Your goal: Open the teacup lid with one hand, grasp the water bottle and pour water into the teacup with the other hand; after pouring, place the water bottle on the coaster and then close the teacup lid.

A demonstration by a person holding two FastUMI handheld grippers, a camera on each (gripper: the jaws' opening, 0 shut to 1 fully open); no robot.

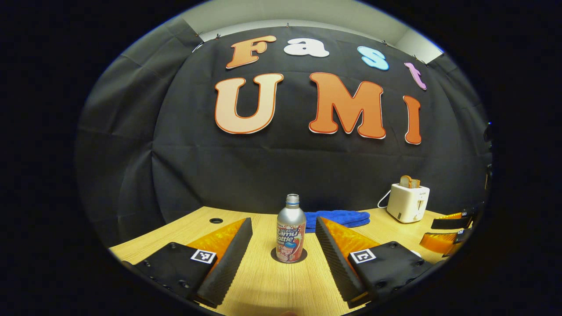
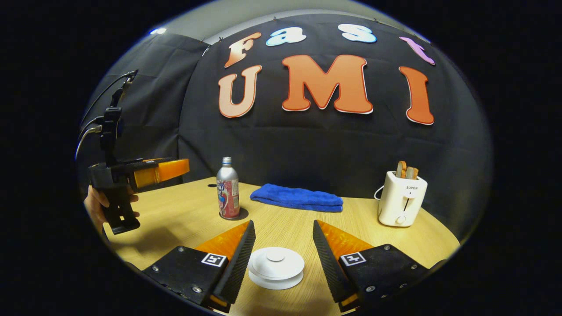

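Observation:
A silver water bottle (image 1: 290, 235) with a colourful label stands upright and uncapped on a dark round coaster (image 1: 303, 255). My left gripper (image 1: 284, 220) is open just in front of it, one finger on each side and neither touching. In the right gripper view, a white teacup (image 2: 276, 280) with its lid (image 2: 275, 262) on sits between the fingers of my open right gripper (image 2: 283, 224), untouched. The bottle (image 2: 228, 188) stands farther back to the left. A hand (image 2: 94, 199) holds the left gripper (image 2: 149, 172) at the far left, raised above the table.
A folded blue towel (image 2: 297, 198) lies at the back of the wooden table (image 2: 175, 219). At the back right stands a white toaster (image 2: 400, 204) with bread in it. A round cable hole (image 1: 215, 220) is near the table's back left edge.

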